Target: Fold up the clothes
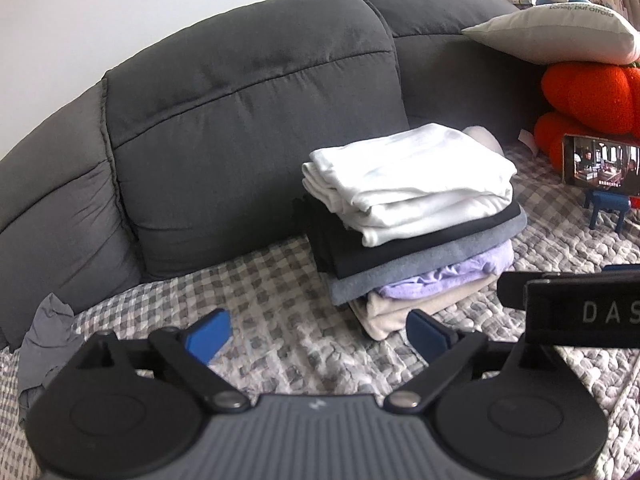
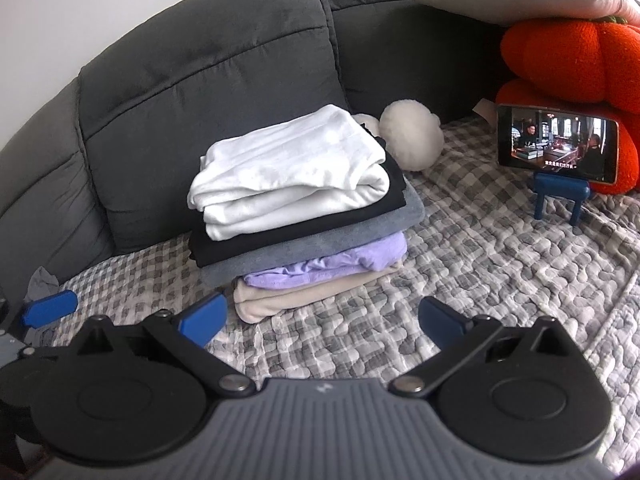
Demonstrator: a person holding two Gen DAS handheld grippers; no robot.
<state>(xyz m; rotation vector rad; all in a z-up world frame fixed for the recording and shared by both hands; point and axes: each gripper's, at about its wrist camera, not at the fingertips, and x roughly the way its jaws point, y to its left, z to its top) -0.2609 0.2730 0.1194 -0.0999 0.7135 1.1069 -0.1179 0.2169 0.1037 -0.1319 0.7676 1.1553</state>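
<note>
Here both grippers' fingers (image 1: 210, 334) (image 2: 200, 318) spread empty, folded clothes stack (image 1: 416, 216) (image 2: 300, 200) just ahead.

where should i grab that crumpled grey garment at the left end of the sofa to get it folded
Take the crumpled grey garment at its raised upper bunch, probably with the left gripper, which is nearer and open. Come from above and the right, over the checked cover, since the sofa arm blocks the far side. It lies in a loose heap with no edge showing, so pinch a high fold between the fingers and lift to find a hem.

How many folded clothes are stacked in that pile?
5 show: white top, black, grey, purple, beige bottom. Thin ones between may be hidden.
</note>
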